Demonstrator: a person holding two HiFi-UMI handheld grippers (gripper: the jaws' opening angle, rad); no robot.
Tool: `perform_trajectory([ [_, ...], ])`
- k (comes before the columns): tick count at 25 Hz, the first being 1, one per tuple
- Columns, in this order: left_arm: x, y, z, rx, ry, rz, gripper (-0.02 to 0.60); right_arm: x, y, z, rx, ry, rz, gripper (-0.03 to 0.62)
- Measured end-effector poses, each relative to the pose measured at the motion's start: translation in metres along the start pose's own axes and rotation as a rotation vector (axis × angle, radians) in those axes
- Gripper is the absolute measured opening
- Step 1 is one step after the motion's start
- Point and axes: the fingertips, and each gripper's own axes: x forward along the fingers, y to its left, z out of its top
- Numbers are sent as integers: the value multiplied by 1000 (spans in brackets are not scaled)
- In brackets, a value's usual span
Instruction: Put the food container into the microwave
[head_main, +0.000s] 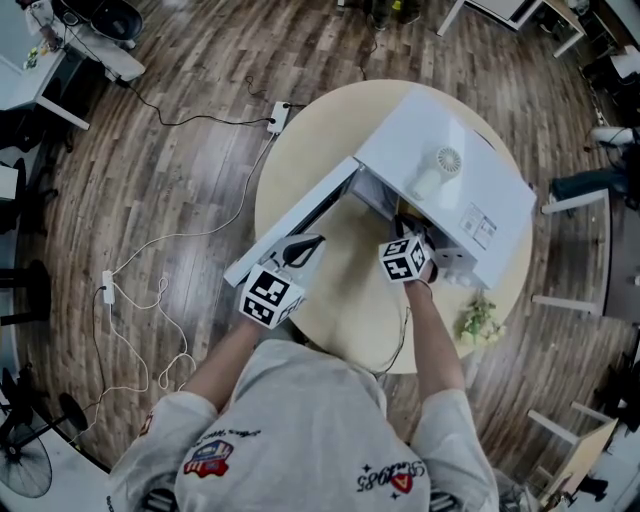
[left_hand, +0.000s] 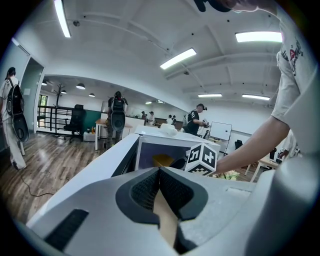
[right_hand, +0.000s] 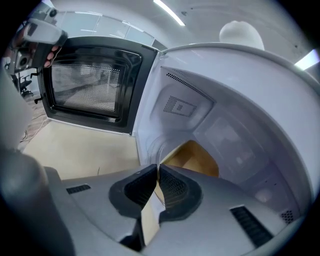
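Person's shoulders over round table; white microwave; plank floor, power strip.

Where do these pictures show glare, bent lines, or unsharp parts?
Head view: the lens bends the brown wooden floor around the round beige table. Left gripper view: the long ceiling lamps glare white. Right gripper view: the walls of the white microwave curve, and the tan food container looks soft.

T-shirt: grey, printed | left hand-held gripper: grey | right hand-held gripper: grey
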Motion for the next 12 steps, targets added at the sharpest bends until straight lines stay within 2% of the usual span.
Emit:
perform_trajectory([
  [12,-2,-1,-3,2,19,-10,5,6,-4,5,-17,9,-13,23],
])
